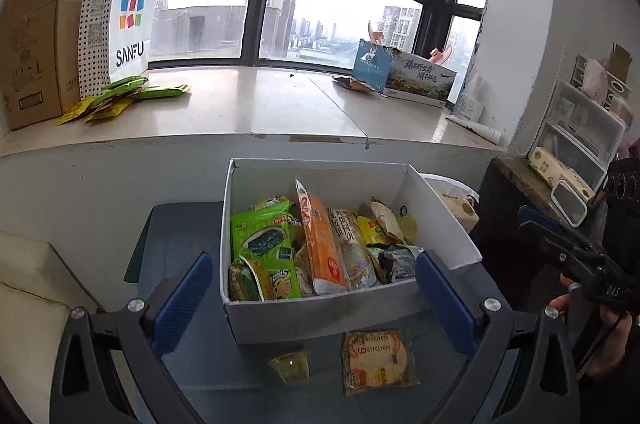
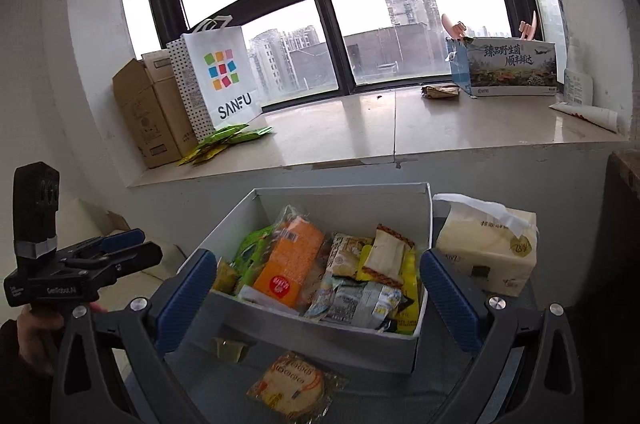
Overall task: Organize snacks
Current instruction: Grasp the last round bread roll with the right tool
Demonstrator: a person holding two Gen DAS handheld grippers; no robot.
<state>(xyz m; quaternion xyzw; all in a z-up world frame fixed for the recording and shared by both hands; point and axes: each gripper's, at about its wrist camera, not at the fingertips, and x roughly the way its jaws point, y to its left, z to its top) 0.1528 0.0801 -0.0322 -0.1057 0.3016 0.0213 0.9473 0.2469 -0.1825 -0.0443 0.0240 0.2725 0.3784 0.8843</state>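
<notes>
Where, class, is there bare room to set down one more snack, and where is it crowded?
Free: the windowsill between the green packets by the SANFU bag and the printed carton; also the grey mat left of the white box. Crowded: the box is packed, and the round cake packet and small jelly cup lie before it.

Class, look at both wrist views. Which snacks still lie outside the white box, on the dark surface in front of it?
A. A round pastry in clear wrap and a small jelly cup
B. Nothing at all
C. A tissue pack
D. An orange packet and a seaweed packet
A: the wrapped round pastry and the small jelly cup lie in front of the white box, between the open left gripper fingers.
</notes>
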